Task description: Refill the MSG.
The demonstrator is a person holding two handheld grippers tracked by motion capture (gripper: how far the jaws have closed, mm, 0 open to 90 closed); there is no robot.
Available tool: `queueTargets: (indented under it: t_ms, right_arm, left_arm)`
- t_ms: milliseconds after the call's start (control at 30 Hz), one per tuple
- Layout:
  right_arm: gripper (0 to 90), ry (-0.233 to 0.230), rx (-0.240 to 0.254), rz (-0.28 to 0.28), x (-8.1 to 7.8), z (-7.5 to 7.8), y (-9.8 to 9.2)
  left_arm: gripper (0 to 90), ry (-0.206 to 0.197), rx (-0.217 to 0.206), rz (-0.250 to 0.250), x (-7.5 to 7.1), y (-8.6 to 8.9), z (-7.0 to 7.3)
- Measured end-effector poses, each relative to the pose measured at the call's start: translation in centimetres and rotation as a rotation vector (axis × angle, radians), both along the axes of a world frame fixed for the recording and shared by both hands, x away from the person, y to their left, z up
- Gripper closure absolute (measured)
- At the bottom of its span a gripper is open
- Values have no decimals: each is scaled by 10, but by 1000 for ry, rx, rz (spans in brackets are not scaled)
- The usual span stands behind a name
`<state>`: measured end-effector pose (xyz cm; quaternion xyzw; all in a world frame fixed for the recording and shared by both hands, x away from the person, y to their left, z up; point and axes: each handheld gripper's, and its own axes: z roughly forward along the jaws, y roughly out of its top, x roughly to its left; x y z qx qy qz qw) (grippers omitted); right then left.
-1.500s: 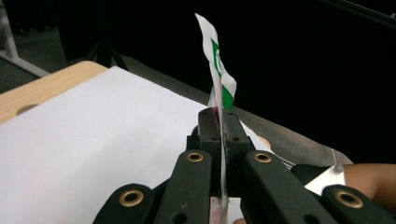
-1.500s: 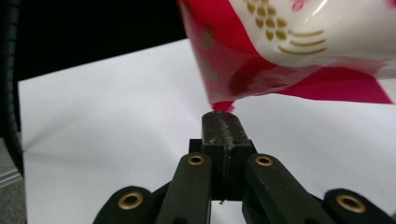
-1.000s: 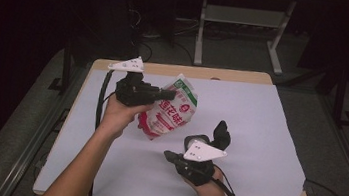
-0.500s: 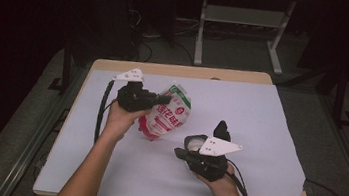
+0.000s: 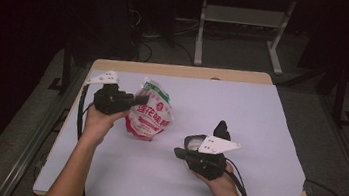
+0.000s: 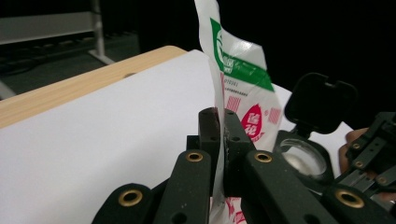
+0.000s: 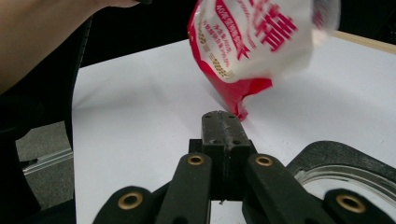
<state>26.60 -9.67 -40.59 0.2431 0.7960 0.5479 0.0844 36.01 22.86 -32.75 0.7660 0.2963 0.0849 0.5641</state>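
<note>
Our left tongs (image 6: 219,122) are clenched on the top edge of the red, white and green plastic food pouch (image 5: 150,112), which hangs near the tabletop's (image 5: 261,113) left edge. Our right tongs (image 7: 223,122) are closed, apparently pinching the rim of the black-lidded clear round container (image 5: 202,144). Next, we judge, the pouch must tip over the container's open mouth.

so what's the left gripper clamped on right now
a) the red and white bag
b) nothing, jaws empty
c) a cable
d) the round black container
a, in the left gripper view the left gripper has its jaws shut on the thin edge of the red and white bag, and the high view shows the bag at that gripper.
</note>
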Motion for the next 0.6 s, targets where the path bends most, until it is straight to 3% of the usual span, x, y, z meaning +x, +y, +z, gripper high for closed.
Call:
queueTargets:
  t_ms: [333, 600]
  right_arm:
    - [899, -2, -3, -6, 3, -1, 1]
    - [899, 3, -10, -6, 3, -2, 2]
  left_arm:
    - [895, 41, 13, 72, -15, 46, -19]
    - [896, 82, 74, 76, -27, 64, -37]
